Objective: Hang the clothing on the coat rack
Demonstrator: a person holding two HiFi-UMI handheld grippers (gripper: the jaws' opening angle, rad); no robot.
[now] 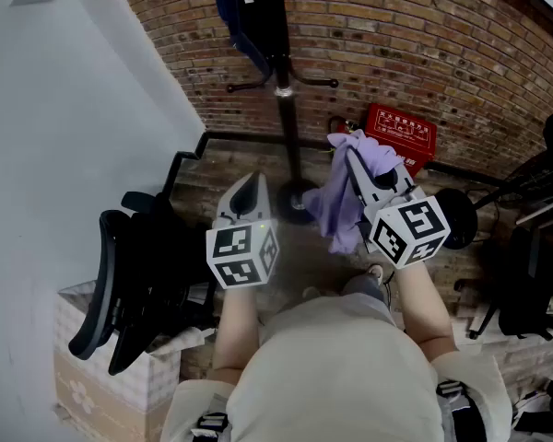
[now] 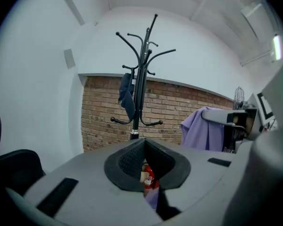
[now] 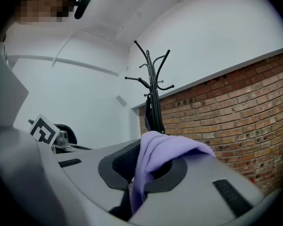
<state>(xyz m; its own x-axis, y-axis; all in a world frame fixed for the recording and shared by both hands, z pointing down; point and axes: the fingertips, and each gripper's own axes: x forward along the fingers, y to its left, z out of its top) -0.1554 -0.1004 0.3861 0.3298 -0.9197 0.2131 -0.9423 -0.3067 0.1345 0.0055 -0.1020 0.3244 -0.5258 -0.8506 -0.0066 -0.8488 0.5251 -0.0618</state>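
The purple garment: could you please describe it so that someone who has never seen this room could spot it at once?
Face the brick wall, where a black coat rack stands. Just right of its pole, the right gripper is shut on the purple garment, which drapes from its jaws. It is the only pale lilac cloth; the dark blue garment hangs on the rack itself.

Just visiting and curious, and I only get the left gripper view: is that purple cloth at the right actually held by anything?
Observer: Yes. In the right gripper view the right gripper is shut on the purple garment, which drapes over its jaws.
Operator: Anything else near the rack?
Observer: The head view shows a red box low against the brick wall, right of the coat rack pole.
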